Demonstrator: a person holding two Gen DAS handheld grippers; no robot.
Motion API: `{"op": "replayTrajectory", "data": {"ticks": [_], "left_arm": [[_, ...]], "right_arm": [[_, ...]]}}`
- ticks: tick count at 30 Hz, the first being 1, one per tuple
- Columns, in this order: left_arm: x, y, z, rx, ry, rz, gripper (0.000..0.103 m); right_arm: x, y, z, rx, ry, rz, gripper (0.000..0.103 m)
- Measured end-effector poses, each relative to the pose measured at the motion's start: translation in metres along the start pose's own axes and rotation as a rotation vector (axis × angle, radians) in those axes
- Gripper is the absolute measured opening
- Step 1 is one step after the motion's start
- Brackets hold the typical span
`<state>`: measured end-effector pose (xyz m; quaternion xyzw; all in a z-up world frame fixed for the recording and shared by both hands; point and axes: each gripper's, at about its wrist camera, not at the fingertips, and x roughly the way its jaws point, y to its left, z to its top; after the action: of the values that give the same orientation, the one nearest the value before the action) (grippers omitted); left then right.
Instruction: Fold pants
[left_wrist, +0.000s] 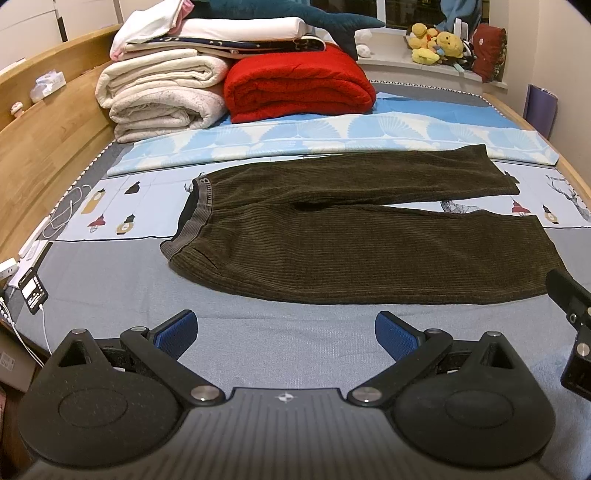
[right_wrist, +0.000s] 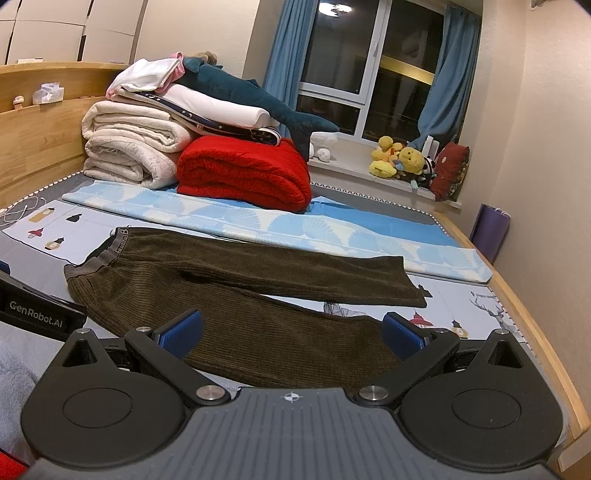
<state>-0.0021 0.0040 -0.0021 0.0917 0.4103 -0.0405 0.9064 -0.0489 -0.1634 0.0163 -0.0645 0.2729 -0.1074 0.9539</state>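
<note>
Left wrist view: left gripper (left_wrist: 286, 332) low at 6 o'clock, fingers spread wide, holding nothing, over bare grey bed cover (left_wrist: 110, 291). Dark corduroy pants (left_wrist: 351, 236) flat at centre, waistband toward 9 o'clock, legs toward 3 o'clock. Red blanket (left_wrist: 295, 88) at 12 o'clock.

Right wrist view: right gripper (right_wrist: 293, 334) spread, empty, just above the near pant leg. Pants (right_wrist: 229, 295) across centre, waistband at 9 o'clock.
</note>
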Motion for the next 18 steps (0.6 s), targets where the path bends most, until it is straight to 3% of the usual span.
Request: {"op": "replayTrajectory", "data": {"ticks": [18], "left_arm": [[0.0047,0.0002,0.0009,-0.009,0.02,-0.003,0.102]], "right_arm": [[0.0058,-0.0005,-0.0035,-0.001,0.013,0.006,0.102]]}}
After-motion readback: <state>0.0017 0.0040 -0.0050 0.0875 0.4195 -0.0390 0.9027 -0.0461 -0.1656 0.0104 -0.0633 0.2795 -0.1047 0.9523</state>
